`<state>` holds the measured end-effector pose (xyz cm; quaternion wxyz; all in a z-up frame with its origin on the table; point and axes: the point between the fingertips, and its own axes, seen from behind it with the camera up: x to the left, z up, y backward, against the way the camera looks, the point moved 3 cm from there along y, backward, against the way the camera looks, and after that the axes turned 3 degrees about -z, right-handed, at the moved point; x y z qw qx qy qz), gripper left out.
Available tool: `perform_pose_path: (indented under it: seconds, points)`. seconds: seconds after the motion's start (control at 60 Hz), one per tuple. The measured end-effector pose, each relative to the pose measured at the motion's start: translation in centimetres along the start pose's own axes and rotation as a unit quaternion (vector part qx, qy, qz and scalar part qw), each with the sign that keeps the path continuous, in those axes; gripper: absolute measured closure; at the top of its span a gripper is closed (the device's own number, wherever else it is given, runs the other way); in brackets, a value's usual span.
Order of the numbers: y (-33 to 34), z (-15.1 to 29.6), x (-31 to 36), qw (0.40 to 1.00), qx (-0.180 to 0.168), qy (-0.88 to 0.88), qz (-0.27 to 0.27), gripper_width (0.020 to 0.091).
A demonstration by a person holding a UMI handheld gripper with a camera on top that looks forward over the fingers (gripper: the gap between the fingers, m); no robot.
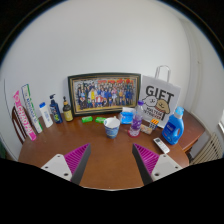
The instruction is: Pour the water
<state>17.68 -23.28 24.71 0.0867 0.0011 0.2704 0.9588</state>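
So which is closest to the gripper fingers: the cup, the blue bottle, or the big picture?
1. Cup, just ahead of the open gripper, near the middle.
2. Blue bottle, off to the right.
3. Framed picture, against the back wall.

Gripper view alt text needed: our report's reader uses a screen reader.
The open claw hovers over a wooden table, nothing between its fingers. Beyond stand a paper cup, blue bottle, framed group photo and gift bag.
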Motion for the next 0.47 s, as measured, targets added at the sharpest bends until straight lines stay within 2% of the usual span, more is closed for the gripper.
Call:
perform_pose_path:
  seconds: [0.217,0.467]
  points:
    - [4.1,-0.7,1.6,1.000,-0.008,0.020,-0.004,0.0251]
    - [5.6,-0.5,0.6,0.999,-0.014,0.041,-0.015,0.0252]
